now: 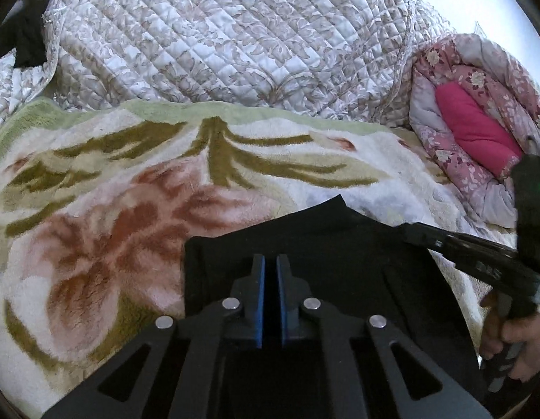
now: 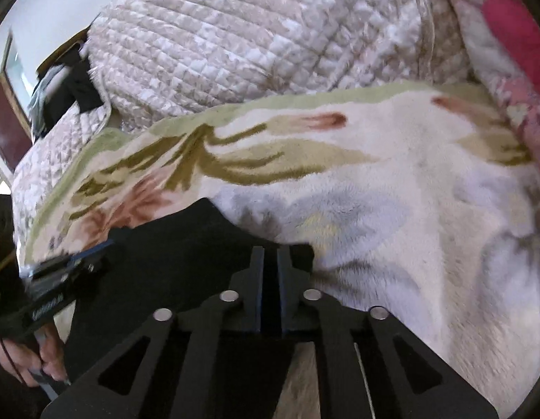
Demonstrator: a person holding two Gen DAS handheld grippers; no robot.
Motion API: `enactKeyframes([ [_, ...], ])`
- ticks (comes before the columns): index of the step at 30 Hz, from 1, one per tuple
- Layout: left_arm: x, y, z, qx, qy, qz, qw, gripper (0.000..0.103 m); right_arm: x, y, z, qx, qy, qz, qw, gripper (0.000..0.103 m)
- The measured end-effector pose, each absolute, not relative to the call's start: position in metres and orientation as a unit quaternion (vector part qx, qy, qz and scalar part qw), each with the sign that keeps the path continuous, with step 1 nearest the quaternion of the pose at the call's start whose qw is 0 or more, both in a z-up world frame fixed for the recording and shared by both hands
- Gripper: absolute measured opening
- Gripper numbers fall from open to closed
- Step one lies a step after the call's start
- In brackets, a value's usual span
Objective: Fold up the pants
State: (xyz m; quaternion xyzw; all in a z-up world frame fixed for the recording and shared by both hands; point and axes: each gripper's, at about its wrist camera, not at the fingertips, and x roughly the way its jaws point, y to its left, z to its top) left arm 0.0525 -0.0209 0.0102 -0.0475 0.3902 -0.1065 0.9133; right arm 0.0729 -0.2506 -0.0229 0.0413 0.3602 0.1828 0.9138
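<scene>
Two grippers are clenched on the black pants [image 1: 305, 244], which lie on the flowered blanket [image 1: 112, 209] at its near edge, in front of the quilted cover [image 1: 217, 35]. The left gripper [image 1: 269, 262] and right gripper [image 2: 269, 255] are each closed on cloth. Being soft, light and limp, the pants are best pinched at edges or corners. A pink pillow [image 1: 476, 132] is shown clearly only in the left view; a dark door frame [image 2: 8, 118] only in the right.

Both grippers tilt downward side by side, the left gripper [image 1: 270, 265] and the right gripper [image 2: 270, 258] each with fingers [image 1: 258, 296] drawn nearly together, pinching black cloth, while a hand [image 1: 514, 342] grasps the right handle and another hand [image 2: 29, 359] grasps the left.
</scene>
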Motion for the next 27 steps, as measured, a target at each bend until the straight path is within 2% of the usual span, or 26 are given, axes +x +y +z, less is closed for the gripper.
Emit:
enactKeyframes([
  [3,0.038,-0.022,0.019,-0.034,0.386,-0.089,0.918,0.020,0.045,-0.246,-0.017,0.026,0.349,0.189,0.918,0.028],
  [5,0.027,-0.023,0.023,-0.031,0.387,-0.086,0.917,0.020,0.028,-0.245,-0.015,0.025,0.341,0.193,0.920,0.037],
  [6,0.020,-0.023,0.025,-0.029,0.387,-0.086,0.918,0.020,0.020,-0.244,-0.016,0.027,0.339,0.195,0.920,0.039],
  [17,-0.037,-0.027,0.030,-0.026,0.382,-0.089,0.919,0.020,-0.043,-0.215,-0.035,-0.015,0.327,0.205,0.922,0.040],
  [27,-0.049,-0.032,0.011,0.009,0.380,-0.079,0.922,0.021,-0.048,-0.215,-0.051,-0.017,0.307,0.215,0.927,0.044],
])
